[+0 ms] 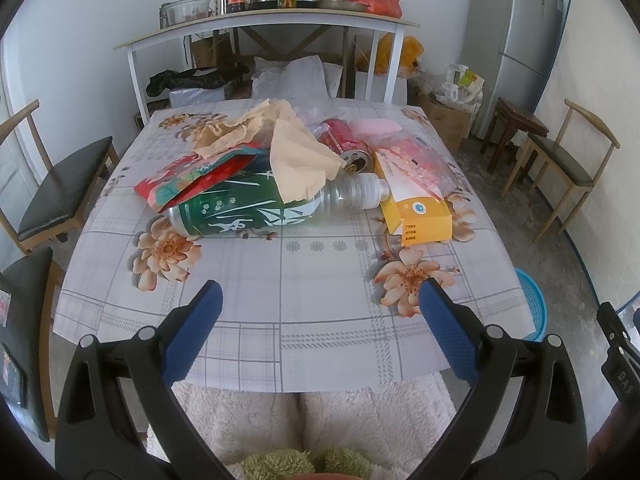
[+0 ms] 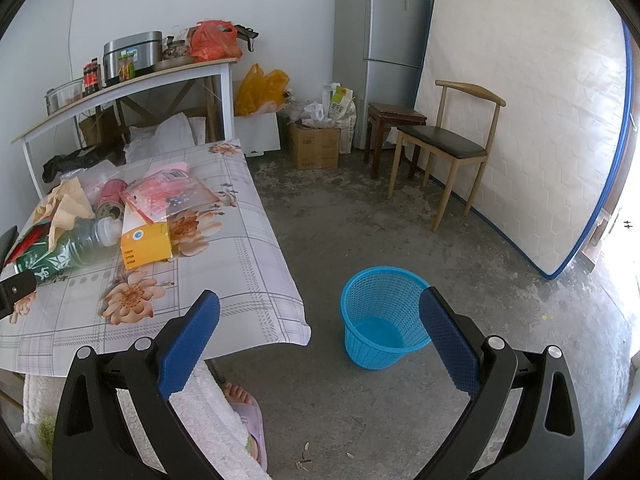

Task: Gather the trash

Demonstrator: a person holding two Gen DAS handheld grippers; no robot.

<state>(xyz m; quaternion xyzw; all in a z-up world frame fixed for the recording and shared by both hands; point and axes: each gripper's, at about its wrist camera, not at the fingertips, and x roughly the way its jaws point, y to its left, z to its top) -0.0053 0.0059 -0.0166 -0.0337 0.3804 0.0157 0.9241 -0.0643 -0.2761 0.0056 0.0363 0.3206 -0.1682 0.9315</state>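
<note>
Left gripper (image 1: pixel 320 300) with blue pads spread wide and empty, above the near edge of the bench (image 1: pixel 280 300). Trash heaped mid-bench toward the far edge: a green-labelled bottle (image 1: pixel 256 208) on its side, neck toward the right edge; tan paper (image 1: pixel 296 160) draped over it; a red wrapper (image 1: pixel 188 180) at its left; a red can (image 1: pixel 344 144) behind; a yellow box (image 1: pixel 420 212) touching the bottle's neck. Blue basket (image 1: pixel 534 308) on the floor off the right edge.

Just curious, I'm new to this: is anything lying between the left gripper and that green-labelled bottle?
No. In the left wrist view, only bare flowered tablecloth lies between the open left gripper and the bottle.
</note>
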